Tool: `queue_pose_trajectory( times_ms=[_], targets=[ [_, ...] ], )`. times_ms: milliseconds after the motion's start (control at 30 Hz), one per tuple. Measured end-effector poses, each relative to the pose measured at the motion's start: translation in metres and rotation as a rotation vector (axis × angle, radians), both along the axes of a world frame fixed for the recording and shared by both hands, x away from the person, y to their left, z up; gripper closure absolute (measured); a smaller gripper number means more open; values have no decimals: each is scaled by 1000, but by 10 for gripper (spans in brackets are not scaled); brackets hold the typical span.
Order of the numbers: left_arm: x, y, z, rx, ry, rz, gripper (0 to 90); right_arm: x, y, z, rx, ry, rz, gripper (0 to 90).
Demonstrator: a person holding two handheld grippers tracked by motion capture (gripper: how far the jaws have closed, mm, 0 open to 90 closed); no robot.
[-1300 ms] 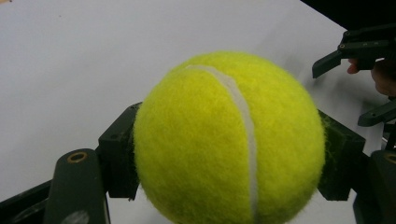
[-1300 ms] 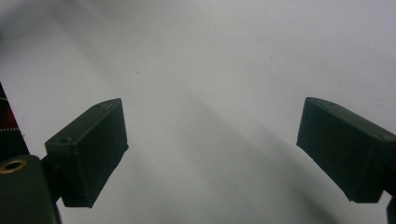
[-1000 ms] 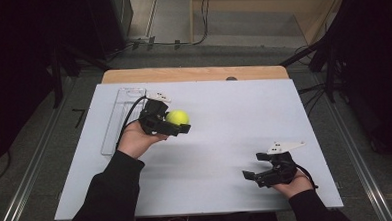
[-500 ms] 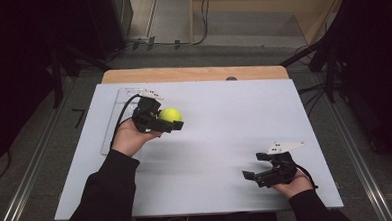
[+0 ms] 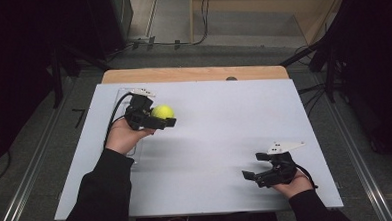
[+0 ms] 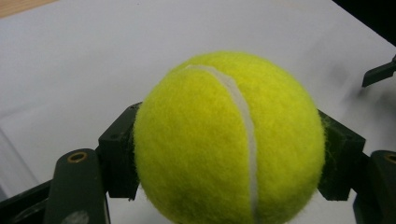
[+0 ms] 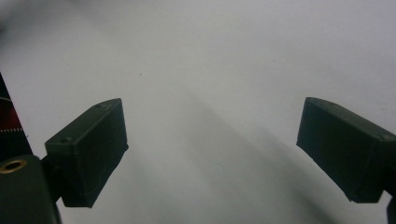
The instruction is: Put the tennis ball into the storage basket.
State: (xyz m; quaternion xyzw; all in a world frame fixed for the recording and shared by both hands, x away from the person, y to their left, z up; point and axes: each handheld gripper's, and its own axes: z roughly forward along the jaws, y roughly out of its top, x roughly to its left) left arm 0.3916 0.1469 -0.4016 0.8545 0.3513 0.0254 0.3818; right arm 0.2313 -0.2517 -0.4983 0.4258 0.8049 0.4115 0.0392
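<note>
My left hand-held gripper (image 5: 157,119), clamped on the tennis ball (image 5: 162,112), has carried it toward the worktop's (image 5: 210,140) left edge; right hand-held gripper (image 5: 262,172) gapes, idle.

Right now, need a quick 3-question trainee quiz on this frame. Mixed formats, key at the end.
1. True or false: the left gripper is clamped on the tennis ball.
2. Multiple choice: how do the right gripper's jaws stand? A) wide apart with nothing between them B) closed on a ball C) closed on a cloth
3. Fill in: the clear plastic tray lies near the table's ____ edge in the high view.

Key: 1 true; 2 A; 3 left
</note>
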Motion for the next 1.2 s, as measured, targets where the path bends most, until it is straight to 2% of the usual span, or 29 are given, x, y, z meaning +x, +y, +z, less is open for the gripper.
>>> queue_pose_trajectory(
  times_ms=[500, 733, 1100, 1200],
  targets=[
    [7, 21, 3, -1, -9, 55, 260, 0, 0, 0, -2, 5, -6, 68],
    [9, 33, 5, -9, -16, 90, 261, 0, 0, 0, -3, 6, -6, 68],
    [13, 49, 7, 9, -31, 146, 261, 0, 0, -1, -8, 6, -7, 68],
    [14, 54, 6, 0, -29, 165, 261, 0, 0, 0, -7, 5, -6, 68]
  ],
)
